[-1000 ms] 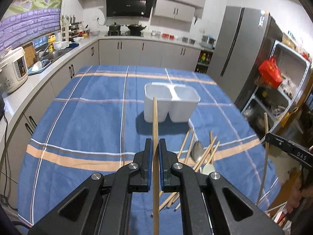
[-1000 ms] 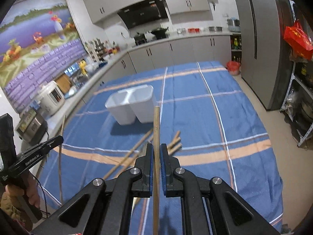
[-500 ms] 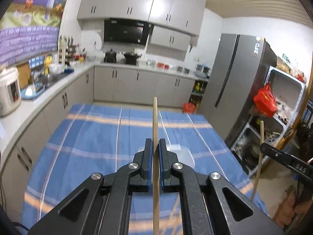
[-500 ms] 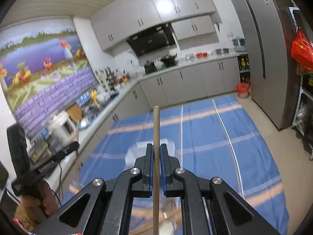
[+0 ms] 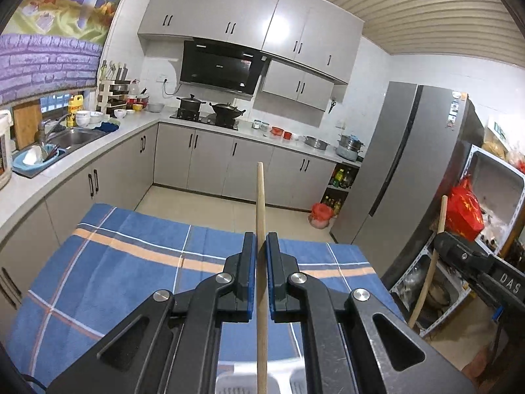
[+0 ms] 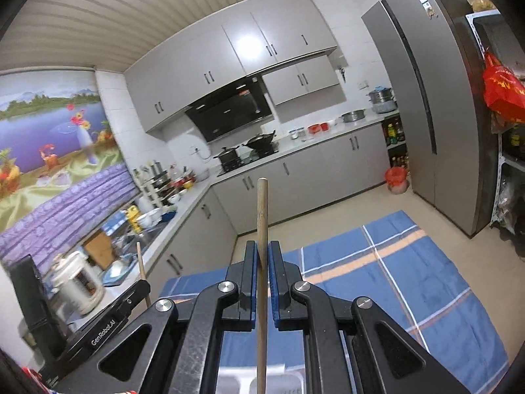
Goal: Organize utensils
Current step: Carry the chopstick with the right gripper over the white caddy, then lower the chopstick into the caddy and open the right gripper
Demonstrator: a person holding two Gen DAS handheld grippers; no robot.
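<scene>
Left gripper [image 5: 261, 246]: jaws clamped on a chopstick [image 5: 261, 203]. The stick runs straight up between the blue pads, its tip well above the jaw tips and its lower end passing down out of view.

Right gripper [image 6: 262, 256]: jaws likewise clamped on a second chopstick [image 6: 262, 216], upright between the pads, tip above the jaws.

Each gripper shows in the other's view. From the left wrist, the right gripper appears off to the right, its stick slanting up from the black fingers. From the right wrist, the left gripper appears low to the left with its stick poking up.

White bin [image 5: 282, 379]: directly below and just ahead of the left gripper, only its rim visible behind the fingers. Also seen below the right gripper.

Blue checked cloth [image 5: 115, 262] covers the table beneath both grippers. Kitchen counter and cabinets lie beyond.
</scene>
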